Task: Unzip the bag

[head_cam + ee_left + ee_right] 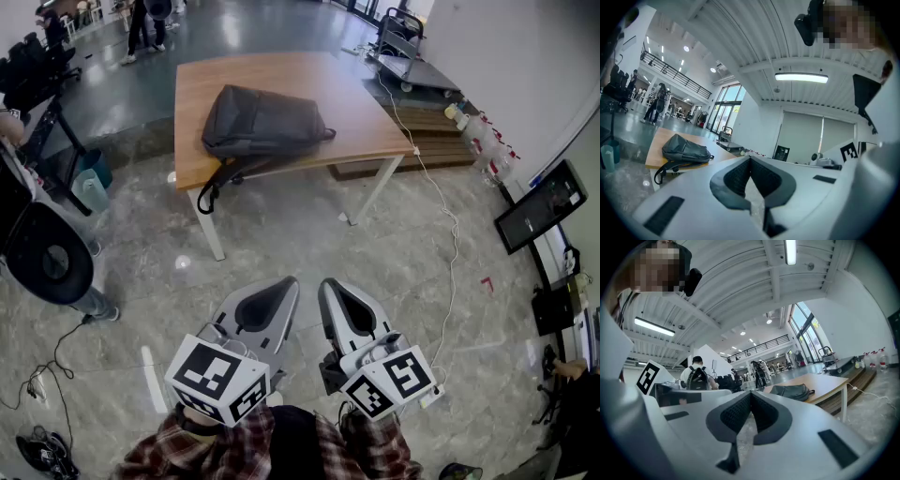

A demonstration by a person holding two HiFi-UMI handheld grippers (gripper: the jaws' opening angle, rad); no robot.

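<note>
A dark grey backpack (pixel 262 120) lies flat on a wooden table (pixel 366 117) well ahead of me, one strap hanging over the table's front edge. My left gripper (pixel 283 285) and right gripper (pixel 328 285) are held side by side low over the floor, far short of the table. Both are shut with their tips together and hold nothing. In the left gripper view the backpack (pixel 684 149) lies to the left, beyond the shut gripper (pixel 750 159). From the right gripper view the backpack (pixel 790 391) rests on the table (pixel 832 379), right of the shut gripper (pixel 751 394).
A black office chair (pixel 47 253) and a teal bin (pixel 89 187) stand at the left. A white cable (pixel 450 234) runs across the marble floor right of the table. A cart (pixel 403 52), a wooden pallet (pixel 436 141) and a monitor (pixel 544 206) line the right wall. People (pixel 145 23) stand far back.
</note>
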